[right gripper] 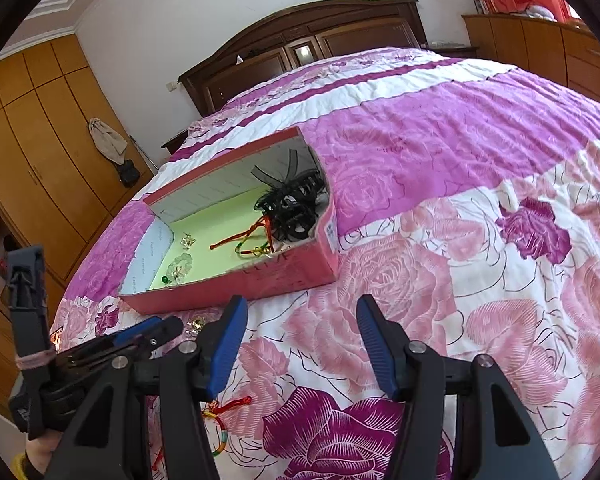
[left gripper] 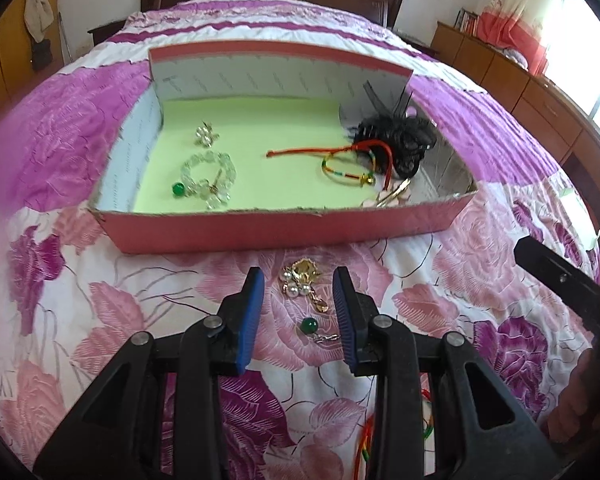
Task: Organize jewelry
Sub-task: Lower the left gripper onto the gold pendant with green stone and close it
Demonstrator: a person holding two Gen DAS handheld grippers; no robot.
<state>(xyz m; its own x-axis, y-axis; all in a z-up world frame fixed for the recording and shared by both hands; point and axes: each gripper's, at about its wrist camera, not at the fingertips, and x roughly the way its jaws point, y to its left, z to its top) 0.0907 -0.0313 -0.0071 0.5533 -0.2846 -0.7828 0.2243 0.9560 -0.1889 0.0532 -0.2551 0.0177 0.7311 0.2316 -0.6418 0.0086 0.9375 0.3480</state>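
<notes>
A pink cardboard box (left gripper: 284, 232) with a green floor sits on the bed; it also shows in the right wrist view (right gripper: 260, 280). Inside lie a crystal bracelet (left gripper: 208, 178), a crystal earring (left gripper: 205, 135), a red cord bracelet (left gripper: 348, 162) and black hair clips (left gripper: 400, 140). My left gripper (left gripper: 299, 280) is open, its fingers on either side of a gold pearl brooch (left gripper: 300, 280) on the bedspread. A green bead earring (left gripper: 310, 326) lies just nearer. My right gripper (right gripper: 302, 312) is open and empty over the bedspread, right of the left gripper (right gripper: 148, 332).
Another red and multicoloured cord bracelet (right gripper: 220, 420) lies on the bedspread under the grippers. The flowered bedspread (right gripper: 460, 280) spreads to the right. A wooden headboard (right gripper: 300, 52), wardrobe (right gripper: 40, 140) and side cabinets (left gripper: 520, 92) surround the bed.
</notes>
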